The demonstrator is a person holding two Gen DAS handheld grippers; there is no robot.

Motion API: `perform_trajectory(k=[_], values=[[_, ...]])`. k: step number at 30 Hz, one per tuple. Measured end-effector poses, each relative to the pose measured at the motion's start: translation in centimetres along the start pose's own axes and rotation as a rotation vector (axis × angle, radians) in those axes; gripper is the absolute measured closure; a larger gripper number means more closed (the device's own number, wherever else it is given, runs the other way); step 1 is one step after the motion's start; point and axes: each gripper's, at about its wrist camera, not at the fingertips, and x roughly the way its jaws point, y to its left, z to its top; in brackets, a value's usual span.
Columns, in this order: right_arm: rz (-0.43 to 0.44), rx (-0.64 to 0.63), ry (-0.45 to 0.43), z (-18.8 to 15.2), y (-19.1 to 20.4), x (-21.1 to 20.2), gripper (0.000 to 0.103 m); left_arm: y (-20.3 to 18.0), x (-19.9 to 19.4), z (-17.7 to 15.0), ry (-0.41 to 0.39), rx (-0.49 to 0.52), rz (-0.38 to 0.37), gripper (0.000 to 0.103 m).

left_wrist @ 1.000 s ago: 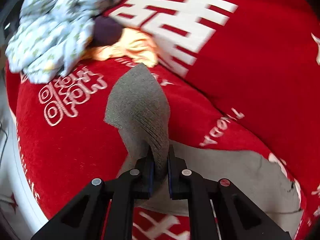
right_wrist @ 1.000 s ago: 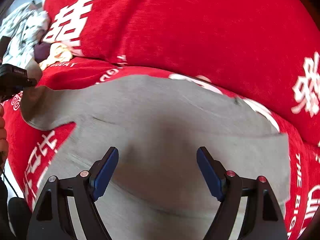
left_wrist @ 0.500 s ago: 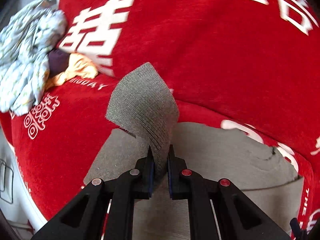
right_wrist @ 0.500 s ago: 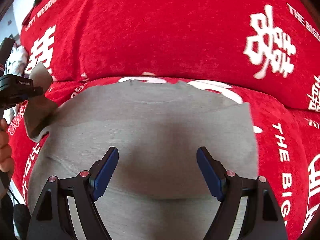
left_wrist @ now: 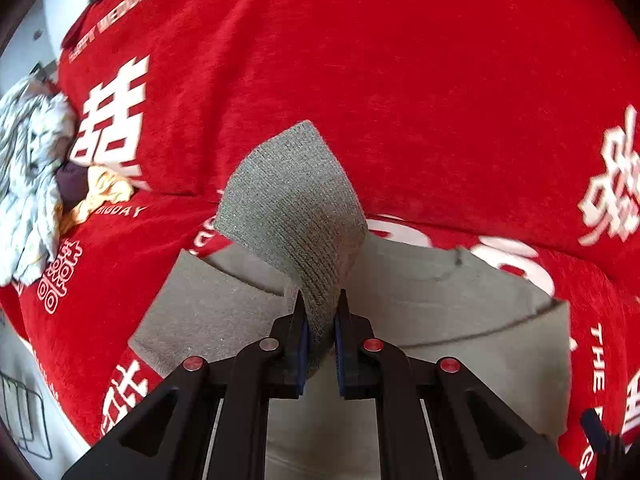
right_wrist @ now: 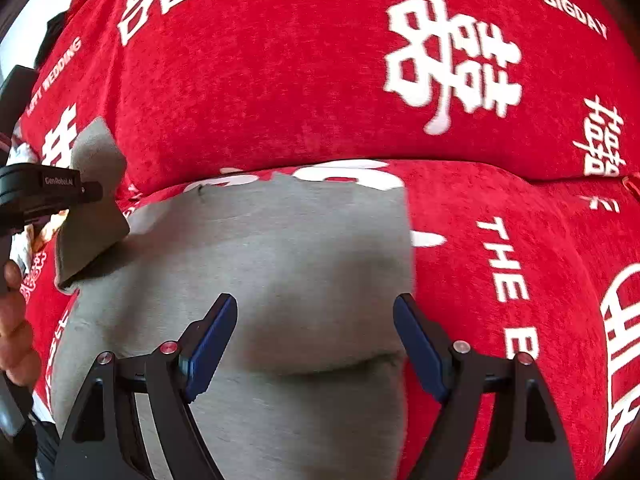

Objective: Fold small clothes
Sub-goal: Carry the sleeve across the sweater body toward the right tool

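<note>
A: Left wrist view first, biggest thing down: the red cover (left_wrist: 400, 92) with white lettering fills nearly everything, and the grey sweater (left_wrist: 460, 320) lies flat on the seat part of it. A second ago I saw mostly the cover and only a corner of grey; now the whole body of the sweater sits under my left gripper (left_wrist: 320, 320), so I've carried the sleeve inward.

B: Is the sleeve itself held?

A: Yes. The sleeve cuff (left_wrist: 292, 208) is pinched between the left fingers, which are pressed together on the knit, and it stands up above the body, folded over, not yet laid down.

B: And your right side?

A: The right gripper (right_wrist: 316, 344) hovers over the lower body with its fingers spread wide, gripping nothing. From that camera the sleeve (right_wrist: 92, 208) hangs at the sweater's left edge, closer in than half a second ago.

B: So where does that leave the fold?

A: I'd judge the first sleeve fold is about halfway. The cuff needs to go across the chest and be let go flat.

B: Anything else nearby?

A: A heap of other clothes (left_wrist: 36, 184) at the far left, well apart from the sweater.
</note>
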Motion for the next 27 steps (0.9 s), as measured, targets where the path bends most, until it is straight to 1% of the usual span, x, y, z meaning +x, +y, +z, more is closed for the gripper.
perform_trajectory(k=[4,12,14,22,26,27], values=[[0.009,0.045,-0.007,-0.2,-2.2,-0.4,0.020,-3.3,-0.7,-0.8,-0.008,0.057,-0.010,0.091],[0.028,0.095,-0.022,-0.5,-4.9,-0.9,0.020,-9.6,-1.8,-2.4,-0.014,0.163,-0.028,0.091],[0.030,0.103,-0.024,-0.6,-5.5,-1.0,0.020,-10.5,-1.5,-2.8,-0.007,0.181,-0.032,0.091],[0.038,0.129,-0.023,-1.5,-7.1,-0.9,0.020,-12.7,0.7,-5.1,0.073,0.211,-0.060,0.091],[0.038,0.139,-0.019,-1.9,-7.7,-0.8,0.020,-13.2,1.4,-6.1,0.093,0.235,-0.101,0.091],[0.038,0.139,-0.020,-2.0,-7.8,-0.8,0.020,-13.2,1.7,-6.3,0.110,0.237,-0.117,0.091]])
